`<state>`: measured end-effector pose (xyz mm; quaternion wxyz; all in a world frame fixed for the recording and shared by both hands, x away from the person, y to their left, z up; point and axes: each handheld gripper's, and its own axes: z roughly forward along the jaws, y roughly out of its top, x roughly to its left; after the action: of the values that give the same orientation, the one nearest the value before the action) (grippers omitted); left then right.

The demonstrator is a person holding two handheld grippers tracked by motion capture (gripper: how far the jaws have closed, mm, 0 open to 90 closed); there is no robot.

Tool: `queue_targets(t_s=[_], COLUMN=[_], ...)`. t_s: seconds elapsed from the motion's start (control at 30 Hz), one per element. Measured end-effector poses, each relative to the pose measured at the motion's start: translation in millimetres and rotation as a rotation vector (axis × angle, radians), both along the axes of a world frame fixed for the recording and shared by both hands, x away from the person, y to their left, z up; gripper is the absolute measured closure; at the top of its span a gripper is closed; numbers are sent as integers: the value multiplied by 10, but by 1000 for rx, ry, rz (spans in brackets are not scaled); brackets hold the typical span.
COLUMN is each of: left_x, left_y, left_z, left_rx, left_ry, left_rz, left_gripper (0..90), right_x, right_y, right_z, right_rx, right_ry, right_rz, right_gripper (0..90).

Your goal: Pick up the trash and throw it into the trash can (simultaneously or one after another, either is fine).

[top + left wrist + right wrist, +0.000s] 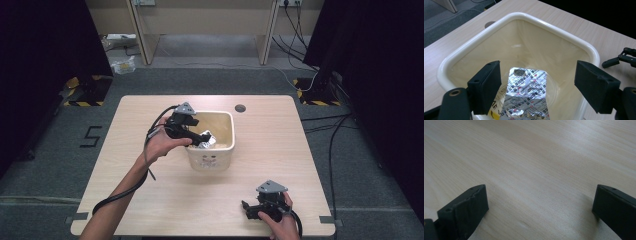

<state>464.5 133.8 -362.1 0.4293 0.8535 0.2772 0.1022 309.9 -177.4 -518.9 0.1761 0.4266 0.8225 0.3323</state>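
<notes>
A cream plastic bin [233,131] stands at the middle of the wooden table [280,165]. My left gripper [202,137] reaches over its left rim, jaws wide open. In the left gripper view a silver foil blister pack [527,95] lies inside the bin [554,26], below and between the open jaws of the left gripper [537,72], touching neither. Beside it a scrap with yellow print [495,110] shows. My right gripper [247,207] rests low at the table's front right, open over bare wood [541,192], and appears far off in the left gripper view [621,58].
A round cable hole [240,108] sits in the table behind the bin. Wooden desk legs [142,35] and loose cables [320,125] are on the floor beyond the table. Black stands [85,90] flank the far corners.
</notes>
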Motion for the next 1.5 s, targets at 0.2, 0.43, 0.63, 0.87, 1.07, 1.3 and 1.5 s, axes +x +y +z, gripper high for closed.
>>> queue_targets(t_s=[0.2, 0.43, 0.63, 0.87, 1.07, 1.3, 1.5], left_x=[-65, -120, -169, -220, -285, -361, -437], left_y=[102, 239, 422, 633, 802, 939, 1006], left_z=[72, 88, 85, 92, 28, -87, -215], left_rx=[-23, -43, -53, -72, -62, -67, -67], left_ry=[-14, -22, -29, -35, -42, -53, -57], left_rz=[13, 25, 45, 77, 103, 137, 151], left_gripper=[201, 201, 201, 197, 196, 196, 196], right_x=[0, 1, 1, 1, 1, 1, 1], right_y=[0, -1, -1, -2, -2, -2, -2], right_z=[0, -1, -1, -1, 0, 1, 1], right_rx=[0, -1, -2, -3, -4, -4, -4], right_ry=[0, -1, -2, -2, -1, 1, 0], right_rz=[0, 1, 1, 1, 1, 1, 1], right_gripper=[3, 3, 3, 3, 3, 3, 3])
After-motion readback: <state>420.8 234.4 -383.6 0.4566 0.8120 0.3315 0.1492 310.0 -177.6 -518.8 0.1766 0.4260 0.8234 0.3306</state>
